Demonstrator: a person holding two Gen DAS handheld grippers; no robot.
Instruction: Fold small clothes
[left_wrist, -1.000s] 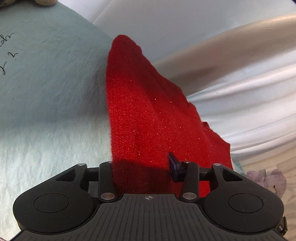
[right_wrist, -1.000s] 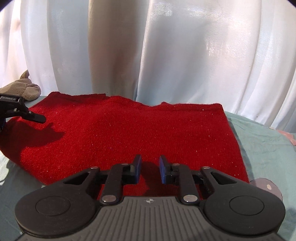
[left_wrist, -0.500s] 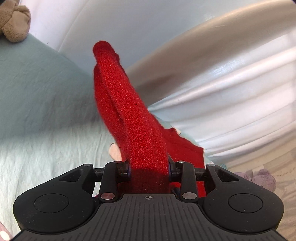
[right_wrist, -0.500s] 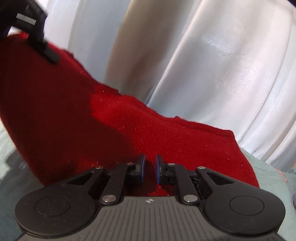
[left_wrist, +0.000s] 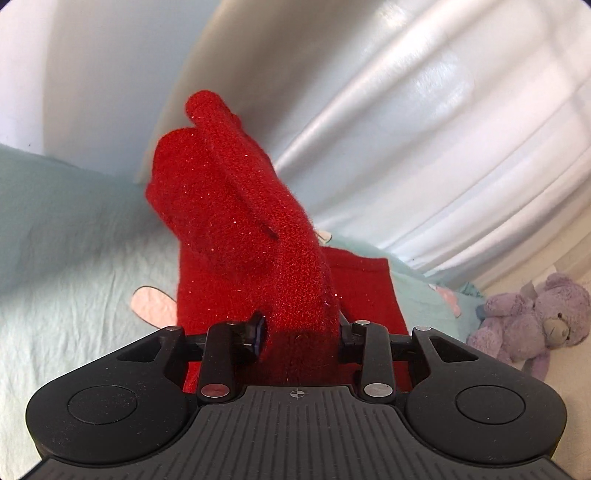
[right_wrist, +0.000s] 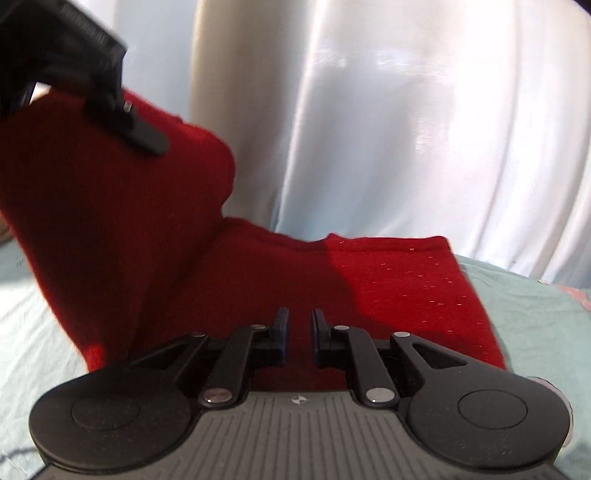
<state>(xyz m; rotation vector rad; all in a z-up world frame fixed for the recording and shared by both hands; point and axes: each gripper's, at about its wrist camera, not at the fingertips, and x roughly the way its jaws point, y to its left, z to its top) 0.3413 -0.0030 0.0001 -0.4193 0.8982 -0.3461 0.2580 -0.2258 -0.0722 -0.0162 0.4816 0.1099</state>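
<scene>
White curtains (right_wrist: 388, 129) hang behind a pale green bed sheet (left_wrist: 62, 229) on which a red knit garment (right_wrist: 406, 284) lies, its right part flat and its left part lifted off the sheet. The left claw (left_wrist: 299, 330) is clamped on a bunched fold of that garment, which rises in front of it in a thick roll. The right claw (right_wrist: 298, 332) sits low over the garment's near edge with its fingers nearly together; whether cloth is pinched between them cannot be told. A purple plush bear (left_wrist: 532, 317) lies at the sheet's right edge.
</scene>
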